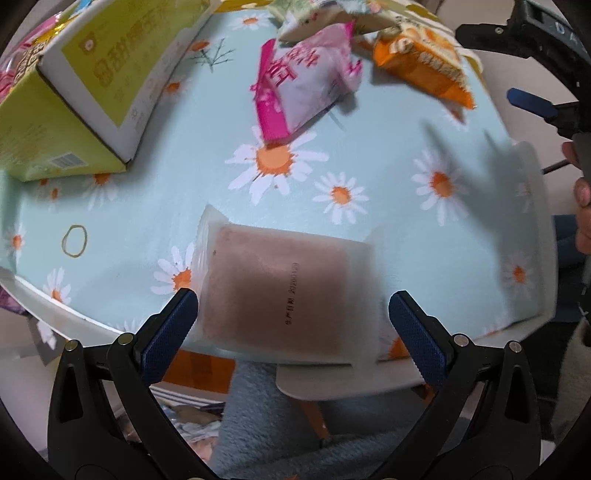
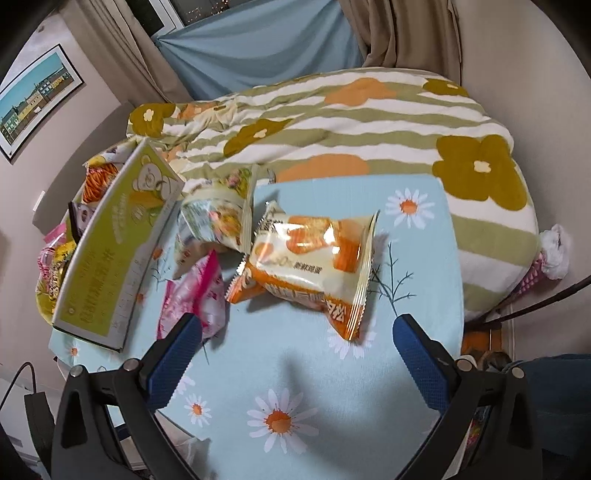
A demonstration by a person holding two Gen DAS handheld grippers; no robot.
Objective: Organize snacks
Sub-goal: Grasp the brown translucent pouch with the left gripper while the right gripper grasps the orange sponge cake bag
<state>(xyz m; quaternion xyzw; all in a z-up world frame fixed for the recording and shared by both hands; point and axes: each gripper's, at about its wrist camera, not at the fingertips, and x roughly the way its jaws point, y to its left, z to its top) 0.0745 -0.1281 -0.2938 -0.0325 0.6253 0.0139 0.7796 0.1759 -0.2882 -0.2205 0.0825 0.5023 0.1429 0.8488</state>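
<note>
1. Home bedroom.
2. Bed with flower-print striped blanket (image 2: 369, 122) directly behind the small table (image 2: 424, 258) in a daisy tablecloth.
3. Curtains (image 2: 399, 33) at a window, framed picture (image 2: 37, 99) on the wall.
4. Loose snack packets (image 2: 314, 254) on the table.

Left gripper (image 1: 293, 308): jaws spread wide, blue pads facing each other, black arms angled outward from the bottom of its own wrist view. Nothing clamped between them. Right gripper (image 2: 297, 332): jaws likewise spread wide, blue pads (image 2: 175, 360) apart, nothing pinched. Also caught at the far right edge of the left wrist view: one blue fingertip and black frame of the right gripper, with bare fingers of the right hand (image 1: 583, 206) curled around its handle just below.
</note>
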